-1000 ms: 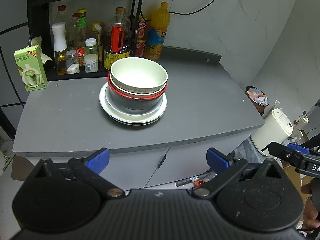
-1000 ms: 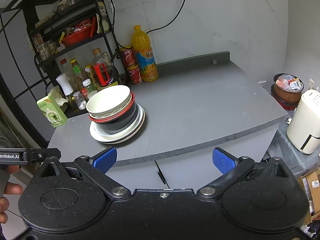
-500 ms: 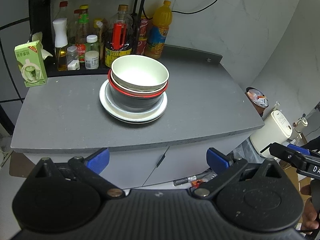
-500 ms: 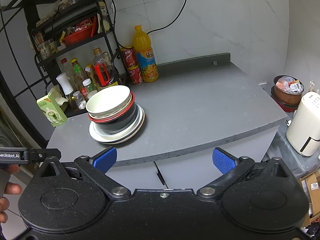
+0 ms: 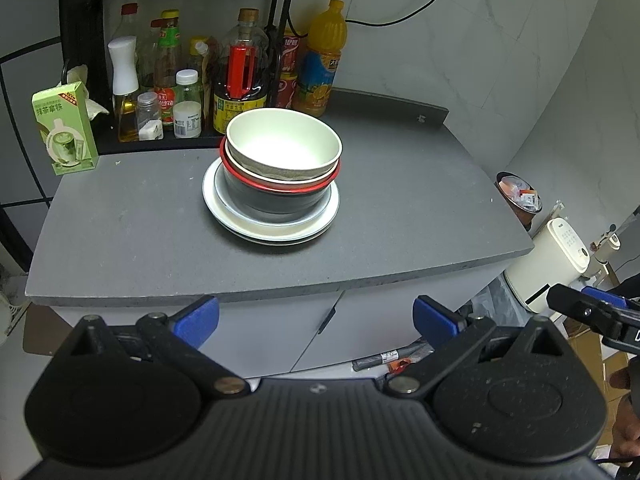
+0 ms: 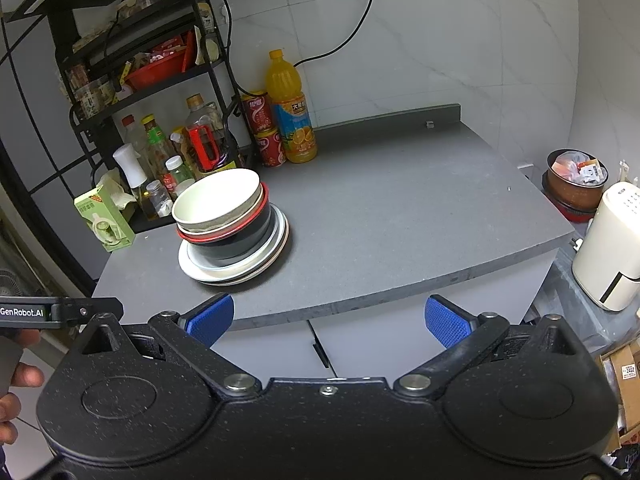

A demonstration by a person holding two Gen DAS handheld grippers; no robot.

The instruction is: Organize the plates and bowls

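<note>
Your left tool and right tool both hang in front of the grey worktop, short of its near edge, blue pads spread wide and gripping nothing. On the worktop sits one stack: a cream bowl nested in a red-rimmed black bowl, on white plates. From the stack, the green carton lies at 9 o'clock and the orange juice bottle at 1 o'clock, beside the black rack of sauce bottles.
</note>
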